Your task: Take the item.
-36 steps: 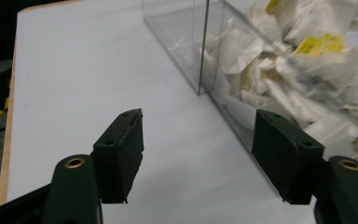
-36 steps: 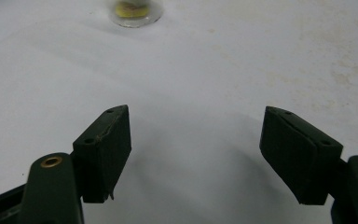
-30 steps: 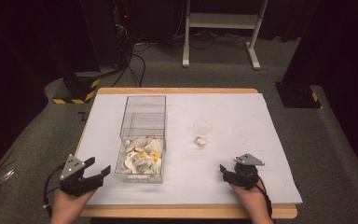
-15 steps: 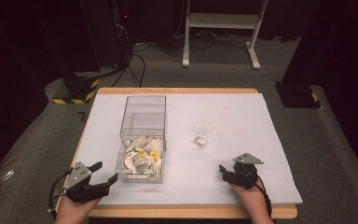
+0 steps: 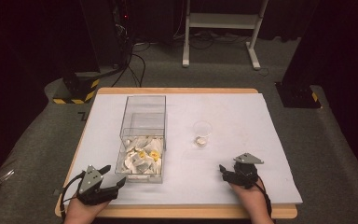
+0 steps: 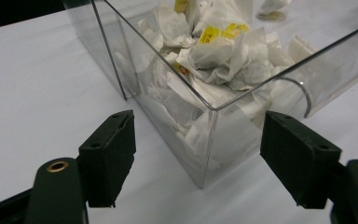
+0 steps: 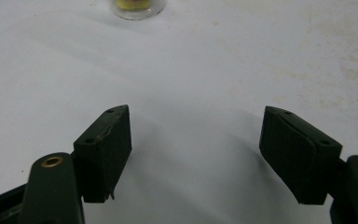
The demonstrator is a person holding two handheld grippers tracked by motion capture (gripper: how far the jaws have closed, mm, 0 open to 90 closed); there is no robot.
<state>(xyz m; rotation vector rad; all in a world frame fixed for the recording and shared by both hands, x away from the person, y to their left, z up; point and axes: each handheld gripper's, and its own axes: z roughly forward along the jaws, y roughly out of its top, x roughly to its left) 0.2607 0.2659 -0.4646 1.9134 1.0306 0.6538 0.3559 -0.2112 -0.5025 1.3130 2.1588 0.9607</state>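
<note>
Just ahead of the left gripper's (image 6: 198,154) wide-open fingers, the clear box's (image 6: 205,140) near corner.

Clear box (image 6: 242,116) cropped at top and right, cup (image 7: 137,7) cut off (contents unclear)

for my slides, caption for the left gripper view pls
Open left gripper facing a corner of the clear box of tea bags.

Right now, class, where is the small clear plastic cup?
In the high view the small clear plastic cup stands right of the clear box of tea bags, beyond the right gripper.
</note>
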